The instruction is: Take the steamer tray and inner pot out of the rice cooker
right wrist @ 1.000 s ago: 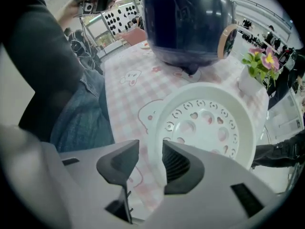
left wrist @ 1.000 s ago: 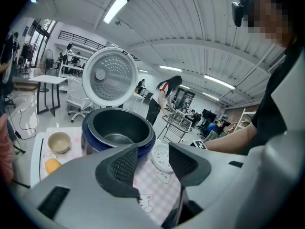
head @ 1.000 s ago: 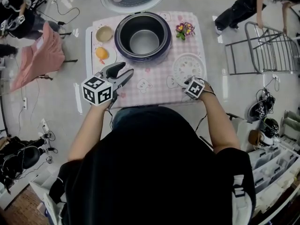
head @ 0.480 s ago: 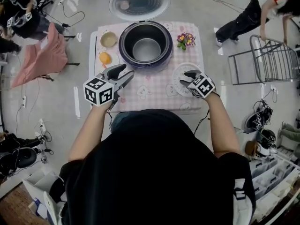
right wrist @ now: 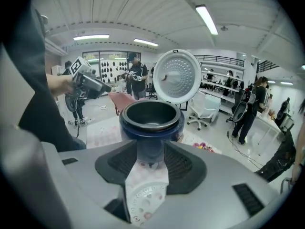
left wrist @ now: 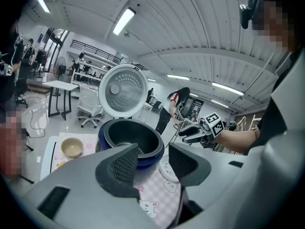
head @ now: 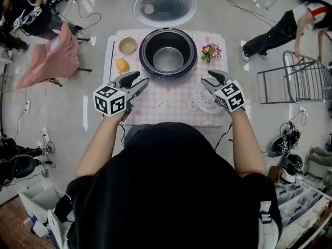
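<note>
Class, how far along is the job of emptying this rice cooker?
Done: the steamer tray lies on the tablecloth, outside the rice cooker. In hand: nothing; the right gripper has just been opening its jaws, empty, and the left gripper is open. Left: the inner pot sits in the cooker.

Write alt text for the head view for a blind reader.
From above, a person holds empty left tongs and right tongs, the right's jaws having just been opening, above a checked table bearing an open rice cooker and a white steamer tray.

no readable text, labels, brands or numbers anywhere in view
</note>
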### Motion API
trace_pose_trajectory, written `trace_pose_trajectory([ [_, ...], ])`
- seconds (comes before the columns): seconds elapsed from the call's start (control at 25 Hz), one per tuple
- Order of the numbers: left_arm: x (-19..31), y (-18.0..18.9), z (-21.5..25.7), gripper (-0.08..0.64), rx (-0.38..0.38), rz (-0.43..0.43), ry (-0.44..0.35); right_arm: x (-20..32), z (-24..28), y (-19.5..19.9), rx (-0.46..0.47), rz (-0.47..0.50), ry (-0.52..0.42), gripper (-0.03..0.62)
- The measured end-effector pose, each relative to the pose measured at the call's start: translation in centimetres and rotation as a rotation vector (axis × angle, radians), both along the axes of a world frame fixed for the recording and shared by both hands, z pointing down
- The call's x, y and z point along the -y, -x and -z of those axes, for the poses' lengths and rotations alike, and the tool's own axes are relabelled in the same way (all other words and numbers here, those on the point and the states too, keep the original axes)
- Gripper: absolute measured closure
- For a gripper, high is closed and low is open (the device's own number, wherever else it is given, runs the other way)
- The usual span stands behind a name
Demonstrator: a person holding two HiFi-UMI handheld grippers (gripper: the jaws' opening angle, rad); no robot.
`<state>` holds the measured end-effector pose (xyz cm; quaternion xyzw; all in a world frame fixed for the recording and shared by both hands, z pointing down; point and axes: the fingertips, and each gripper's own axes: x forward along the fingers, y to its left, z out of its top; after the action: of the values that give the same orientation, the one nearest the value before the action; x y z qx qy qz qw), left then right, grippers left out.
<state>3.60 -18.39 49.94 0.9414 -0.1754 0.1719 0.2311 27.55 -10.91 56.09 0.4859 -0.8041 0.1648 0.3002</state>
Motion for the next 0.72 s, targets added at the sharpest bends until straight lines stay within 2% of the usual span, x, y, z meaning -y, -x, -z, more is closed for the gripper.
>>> trace_pose_trajectory([
  [0.24,0.8,0.7,0.0,0.341,0.003,0.029,-0.009,1.0,1.9,0.0,0.090,-0.065,-0.054,0.407],
  [0.72,4.4,-0.2,-0.8,0.341,0.038,0.075,-0.019,5.0,1.6,0.3,0.287,-0.148,-0.028,0.407],
])
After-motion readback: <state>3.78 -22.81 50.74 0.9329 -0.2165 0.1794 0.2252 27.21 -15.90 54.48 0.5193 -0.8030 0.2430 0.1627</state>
